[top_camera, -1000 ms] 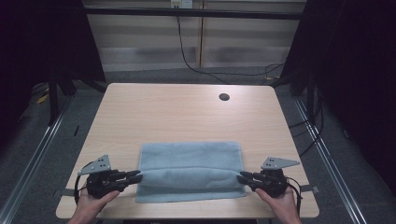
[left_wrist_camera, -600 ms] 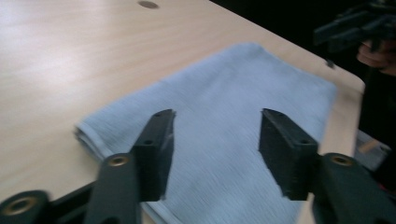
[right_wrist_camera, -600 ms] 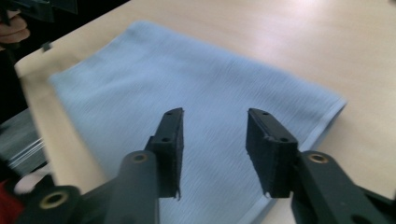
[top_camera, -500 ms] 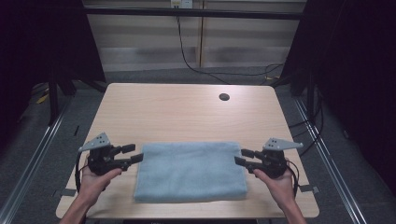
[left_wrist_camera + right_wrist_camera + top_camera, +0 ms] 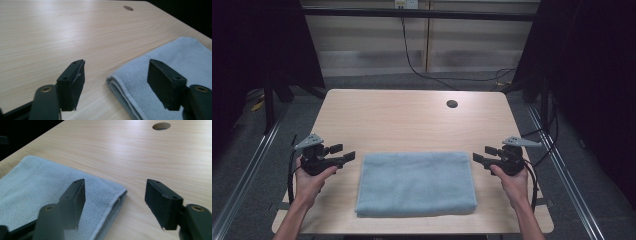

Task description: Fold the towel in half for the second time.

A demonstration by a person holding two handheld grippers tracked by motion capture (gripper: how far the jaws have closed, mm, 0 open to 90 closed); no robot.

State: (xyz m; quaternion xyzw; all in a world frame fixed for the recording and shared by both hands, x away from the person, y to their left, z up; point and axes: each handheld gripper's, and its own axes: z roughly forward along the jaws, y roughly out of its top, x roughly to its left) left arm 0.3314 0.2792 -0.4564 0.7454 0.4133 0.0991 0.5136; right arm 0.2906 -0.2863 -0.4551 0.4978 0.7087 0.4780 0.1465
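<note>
Folded towel, tongs let go

My left tongs [image 5: 346,152] and right tongs [image 5: 482,154], just opened, flank the towel [image 5: 416,182]; next fold needs matched corner grips.

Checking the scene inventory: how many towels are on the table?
1. A single folded blue towel lies near the front edge of the table, between the left gripper and the right gripper. Its layers could hide a second cloth.

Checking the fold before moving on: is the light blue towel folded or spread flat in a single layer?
Folded. The light blue towel shows stacked layers at its corner edge in both gripper views, lying as a neat rectangle.
</note>
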